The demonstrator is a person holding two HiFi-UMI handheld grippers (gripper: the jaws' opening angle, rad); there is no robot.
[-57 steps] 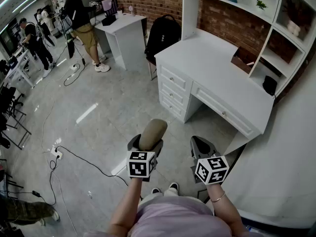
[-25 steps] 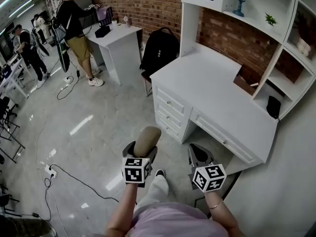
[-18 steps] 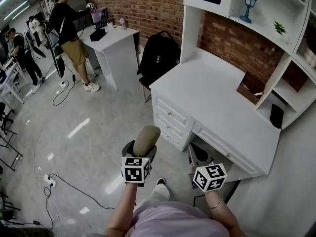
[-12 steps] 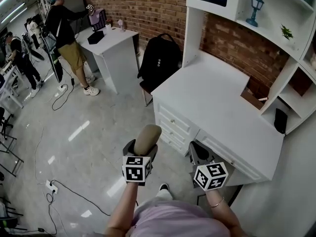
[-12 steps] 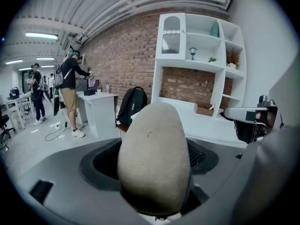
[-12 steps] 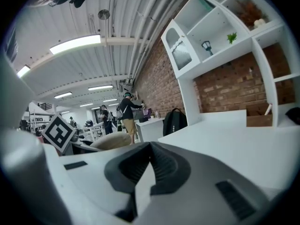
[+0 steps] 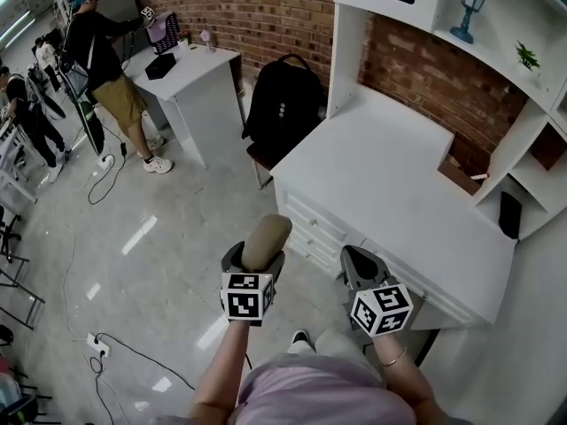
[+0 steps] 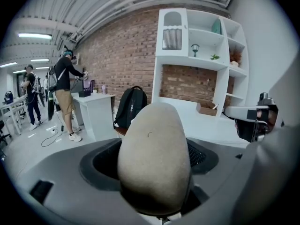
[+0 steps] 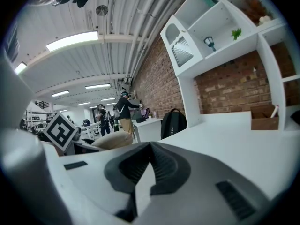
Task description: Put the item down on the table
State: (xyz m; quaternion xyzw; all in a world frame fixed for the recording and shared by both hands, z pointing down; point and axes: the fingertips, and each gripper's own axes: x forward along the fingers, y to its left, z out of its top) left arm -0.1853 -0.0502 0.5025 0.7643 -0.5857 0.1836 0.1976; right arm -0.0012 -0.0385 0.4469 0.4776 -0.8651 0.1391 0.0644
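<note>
Two grippers were up in front of the white desk (image 7: 390,175), with one rounded beige item (image 7: 266,240) between them and it. The left gripper (image 7: 255,262) was clamped on that item, which stood on end in its jaws, off the desk's front corner and over the floor. The right gripper (image 7: 361,264), nearer the desk's drawers, had its jaws closed on nothing. One black backpack (image 7: 282,104) leaned at the desk's far side. One brown box (image 7: 461,173) sat at the desk's back, contents unclear.
</note>
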